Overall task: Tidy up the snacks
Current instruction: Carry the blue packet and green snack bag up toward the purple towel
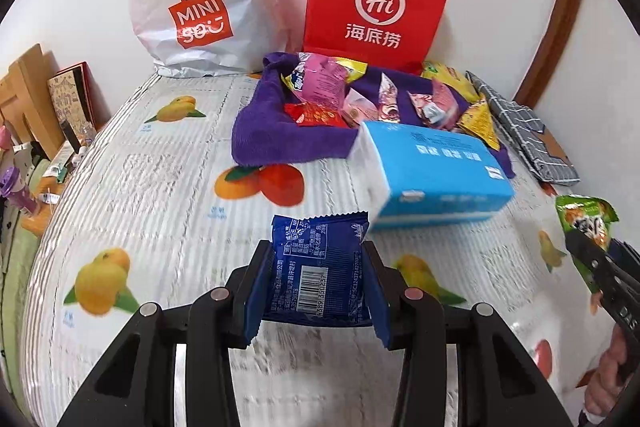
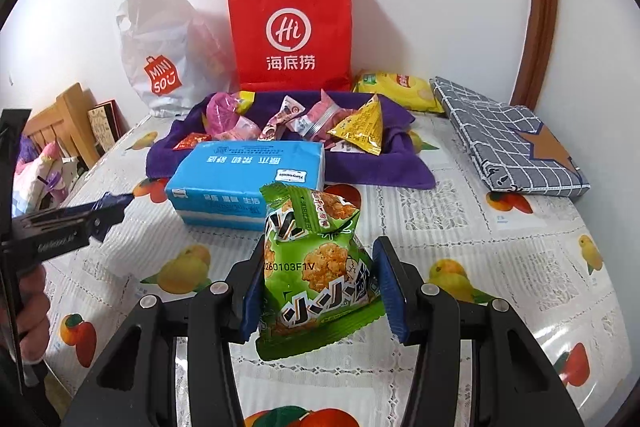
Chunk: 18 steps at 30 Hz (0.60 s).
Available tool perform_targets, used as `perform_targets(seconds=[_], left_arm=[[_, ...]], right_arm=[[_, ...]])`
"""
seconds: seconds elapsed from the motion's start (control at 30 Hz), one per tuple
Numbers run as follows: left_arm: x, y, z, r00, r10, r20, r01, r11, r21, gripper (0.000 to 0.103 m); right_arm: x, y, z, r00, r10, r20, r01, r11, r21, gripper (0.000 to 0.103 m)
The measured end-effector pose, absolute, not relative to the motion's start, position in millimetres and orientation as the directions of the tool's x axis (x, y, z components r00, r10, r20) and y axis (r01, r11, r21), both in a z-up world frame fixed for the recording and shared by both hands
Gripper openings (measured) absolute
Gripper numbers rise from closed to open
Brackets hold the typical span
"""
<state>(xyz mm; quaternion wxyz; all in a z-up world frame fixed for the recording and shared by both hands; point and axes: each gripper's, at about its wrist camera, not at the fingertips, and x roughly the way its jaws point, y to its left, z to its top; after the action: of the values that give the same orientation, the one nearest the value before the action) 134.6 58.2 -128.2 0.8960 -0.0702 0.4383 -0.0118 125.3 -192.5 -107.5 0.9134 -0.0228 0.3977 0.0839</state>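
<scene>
Up close at the left tongs (image 1: 316, 283), a dark blue snack packet (image 1: 318, 263) sits clamped between the two blue pads, barcode side up, flat and slightly crinkled, held just above the counter (image 1: 168, 163). Same deal on the other side: the right tongs (image 2: 320, 291) are squeezed onto a puffy green snack bag (image 2: 316, 275), one of those rice-cracker looking ones with a date code printed near the left pad. It's air-filled, so I'd guess it squishes a bit under grip.

A little further out, a blue tissue pack (image 2: 248, 183) lies on the fruit-print cloth, touching the front edge of the purple towel (image 2: 384, 167). Not a snack, so it probably just stays put.

Beyond that, the towel is bunched up like a nest and already has a pile of small stuff in it: pink wrapped candies (image 2: 320, 117), a yellow triangular packet (image 2: 360, 131), a small red packet (image 2: 192, 141). So I'd say sorting is well underway, with these two packets looking like the last loose ones nearby. A yellow bag (image 2: 400, 91) sits just behind the towel's right corner, maybe left to sort.

At the back, a red paper bag (image 2: 290, 31) and a white plastic bag (image 2: 160, 47) stand against the wall.
</scene>
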Motion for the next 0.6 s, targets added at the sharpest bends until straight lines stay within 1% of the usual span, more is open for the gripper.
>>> perform_targets(seconds=[0.37,0.6], left_arm=[[116,51,-114,0.622,-0.099,-0.777,-0.021,0.990,-0.143,0.041],[113,50,-108,0.626,-0.105,-0.772,-0.014,0.989,-0.146,0.041]], right_arm=[[113,-207,-100,0.676,0.114,-0.728,-0.128,0.991,0.037,0.050],[109,-207,-98,0.679,0.116,-0.724,-0.131,0.991,0.036,0.050]])
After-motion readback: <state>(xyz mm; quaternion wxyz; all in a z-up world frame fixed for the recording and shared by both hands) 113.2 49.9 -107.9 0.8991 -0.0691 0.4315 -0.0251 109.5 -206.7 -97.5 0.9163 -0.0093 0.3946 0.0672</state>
